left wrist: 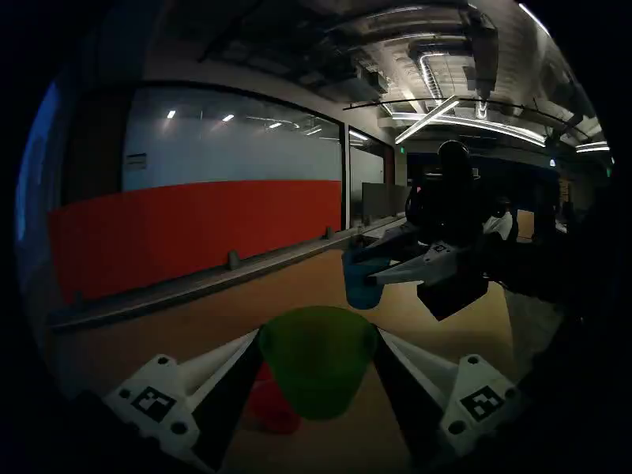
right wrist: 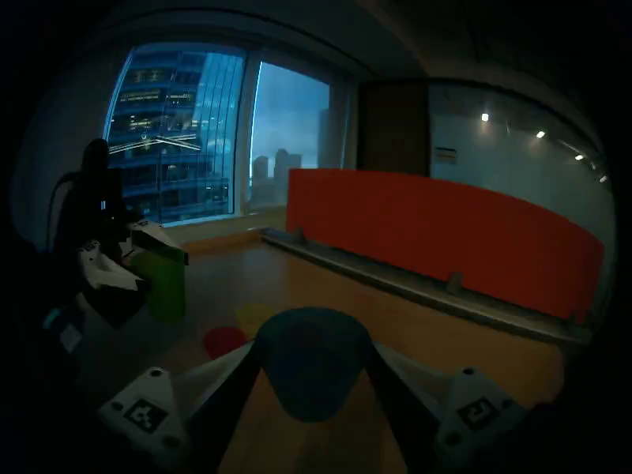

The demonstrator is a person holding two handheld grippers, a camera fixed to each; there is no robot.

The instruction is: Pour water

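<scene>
One cup (left wrist: 318,371) in each claw (left wrist: 318,336)

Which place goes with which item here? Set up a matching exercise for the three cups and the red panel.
Items
1. green cup
2. blue cup
3. red cup
4. red panel

Places
A. between the fingers of the right gripper
B. standing free on the table
C. between the fingers of the left gripper
D. upright along the table's far edge

Pairs: 1-C, 2-A, 3-B, 4-D
</scene>
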